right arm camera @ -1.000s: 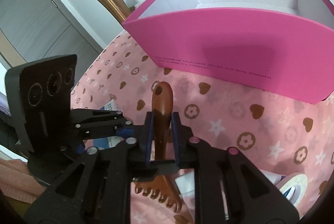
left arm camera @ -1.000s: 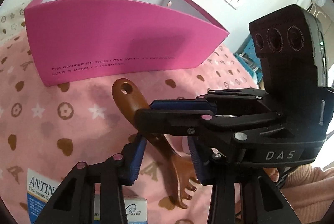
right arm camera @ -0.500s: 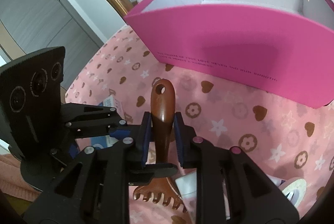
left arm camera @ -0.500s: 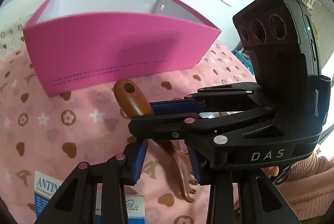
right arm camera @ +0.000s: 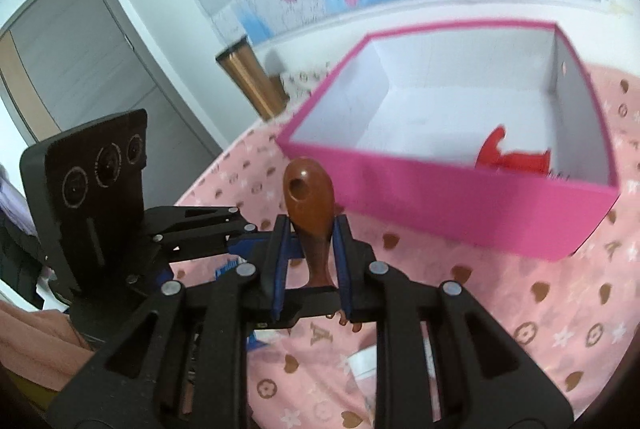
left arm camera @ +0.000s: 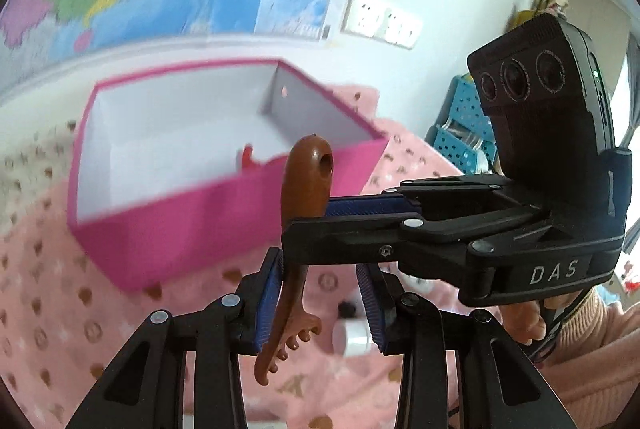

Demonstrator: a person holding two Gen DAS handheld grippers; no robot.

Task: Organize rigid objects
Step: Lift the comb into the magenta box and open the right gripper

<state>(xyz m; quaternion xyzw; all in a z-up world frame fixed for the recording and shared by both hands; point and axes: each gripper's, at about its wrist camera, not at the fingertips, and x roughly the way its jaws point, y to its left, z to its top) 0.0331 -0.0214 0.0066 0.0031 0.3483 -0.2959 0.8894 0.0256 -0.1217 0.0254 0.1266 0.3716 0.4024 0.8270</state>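
While the right gripper clamps the brown scratcher mid-handle, lifted off the cloth, its long axis runs along the fingers, holed end toward the pink box ahead. Claw end hangs behind. Left gripper stands open around it, not gripping. Glossy, rigid, one piece.

A brown wooden comb (hole through its rounded handle end) stands nearly upright, teeth down, lifted just before the open pink box, where a red piece lies.
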